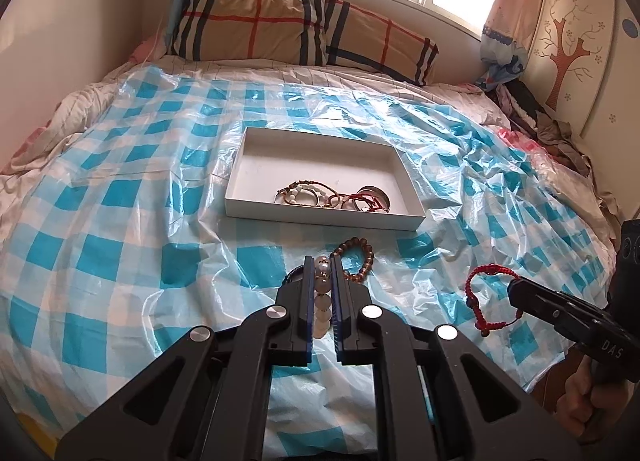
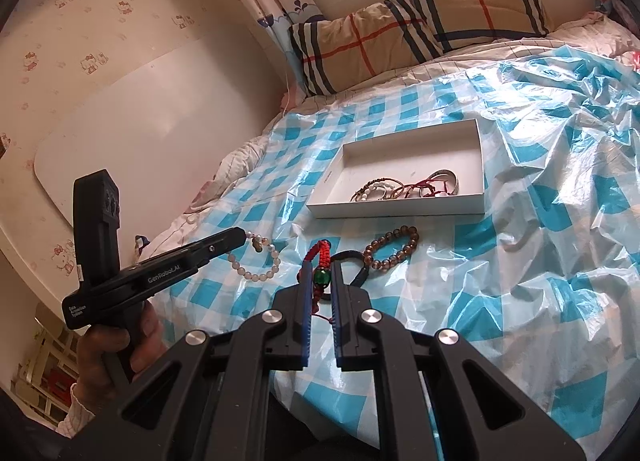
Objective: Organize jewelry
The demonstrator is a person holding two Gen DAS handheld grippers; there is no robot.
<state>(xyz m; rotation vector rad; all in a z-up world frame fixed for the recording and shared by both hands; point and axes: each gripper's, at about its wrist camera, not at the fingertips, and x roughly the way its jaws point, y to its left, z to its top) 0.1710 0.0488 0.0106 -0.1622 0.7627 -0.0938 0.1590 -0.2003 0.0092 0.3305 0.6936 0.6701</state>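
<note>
Blue-and-white checked plastic sheet covers the bed, evidently as a working surface that keeps small pieces visible. On it sits a shallow white box, holding several bracelets bunched toward its near wall; judged the collection point. Just before the box lies a brown beaded bracelet, not yet collected, with a dark cord loop beside it. Left gripper is clenched on a pale beaded bracelet, beads pinched between the pads. Right gripper is clenched on a red cord bracelet with a green bead. Both pieces hang clear of the sheet, near the box, presumably for transfer.
</note>
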